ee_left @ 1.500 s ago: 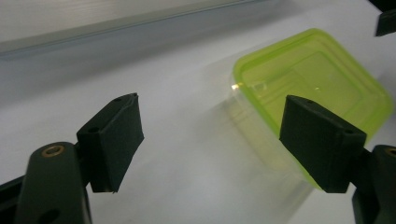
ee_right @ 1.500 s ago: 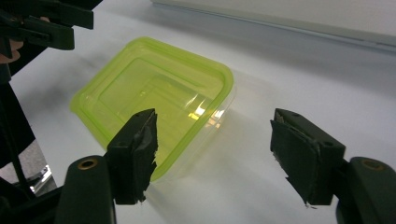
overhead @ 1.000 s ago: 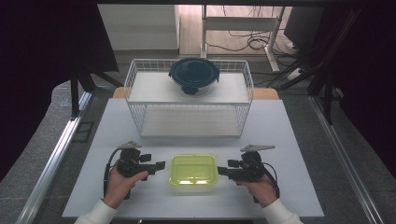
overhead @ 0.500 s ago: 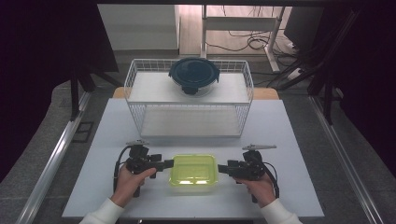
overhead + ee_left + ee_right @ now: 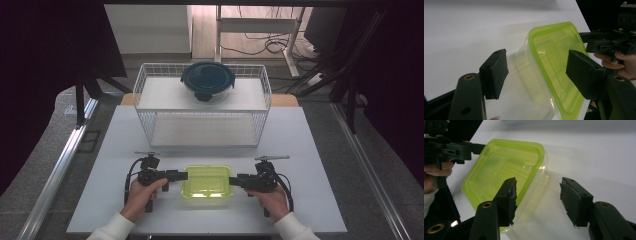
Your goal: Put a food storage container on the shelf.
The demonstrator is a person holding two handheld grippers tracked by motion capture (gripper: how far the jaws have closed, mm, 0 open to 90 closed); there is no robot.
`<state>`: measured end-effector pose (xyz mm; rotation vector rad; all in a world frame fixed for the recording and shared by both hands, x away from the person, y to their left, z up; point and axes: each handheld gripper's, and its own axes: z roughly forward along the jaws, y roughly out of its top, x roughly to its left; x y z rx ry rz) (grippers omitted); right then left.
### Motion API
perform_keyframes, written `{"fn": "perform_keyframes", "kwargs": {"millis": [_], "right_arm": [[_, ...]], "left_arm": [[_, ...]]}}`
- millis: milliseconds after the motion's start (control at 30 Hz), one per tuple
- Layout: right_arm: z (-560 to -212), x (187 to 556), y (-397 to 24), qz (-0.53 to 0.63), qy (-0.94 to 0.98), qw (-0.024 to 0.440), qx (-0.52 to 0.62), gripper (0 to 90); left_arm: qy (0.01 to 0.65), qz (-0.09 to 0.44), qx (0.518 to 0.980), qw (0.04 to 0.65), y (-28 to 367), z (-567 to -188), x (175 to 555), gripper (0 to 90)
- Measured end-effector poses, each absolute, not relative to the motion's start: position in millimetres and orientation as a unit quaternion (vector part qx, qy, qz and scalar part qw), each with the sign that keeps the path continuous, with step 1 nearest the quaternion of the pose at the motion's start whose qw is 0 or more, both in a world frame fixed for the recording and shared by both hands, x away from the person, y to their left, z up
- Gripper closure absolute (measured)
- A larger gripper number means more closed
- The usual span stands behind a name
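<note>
A clear rectangular container with a lime-green lid [image 5: 206,181] sits on the white table [image 5: 310,150] near its front edge. My left gripper [image 5: 183,175] reaches its left end and my right gripper [image 5: 233,180] its right end. In the left gripper view the container [image 5: 549,62] lies between the open jaws of the left gripper [image 5: 537,68], whose pads stand apart from it. In the right gripper view the right gripper [image 5: 540,197] is open around the container's [image 5: 504,170] near corner, with one pad over the lid's edge.
A white wire basket [image 5: 202,107] with two shelves stands behind the container. A dark blue round lidded container [image 5: 207,80] rests on its upper shelf. A metal rail [image 5: 55,170] runs along the table's left side.
Both grippers have moved inward from either side and now reach the ends of the green-lidded container. The container has not moved.
</note>
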<state>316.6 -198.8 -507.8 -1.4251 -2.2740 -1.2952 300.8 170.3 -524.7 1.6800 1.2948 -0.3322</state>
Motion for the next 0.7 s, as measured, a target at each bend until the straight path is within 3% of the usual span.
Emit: {"fn": "perform_keyframes", "kwargs": {"millis": [367, 700], "right_arm": [[-513.0, 318.0, -195.6, -0.445, -0.745, 0.135, -0.477, 59.5], [-517.7, 317.0, -192.8, -0.441, -0.738, 0.154, -0.488, 69.9]], "left_arm": [[0.530, -0.204, 0.670, 0.479, 169.3, -537.7, 296.0, 45.2], [0.539, -0.226, 0.659, 0.475, 167.1, -542.8, 297.3, 66.9]]}}
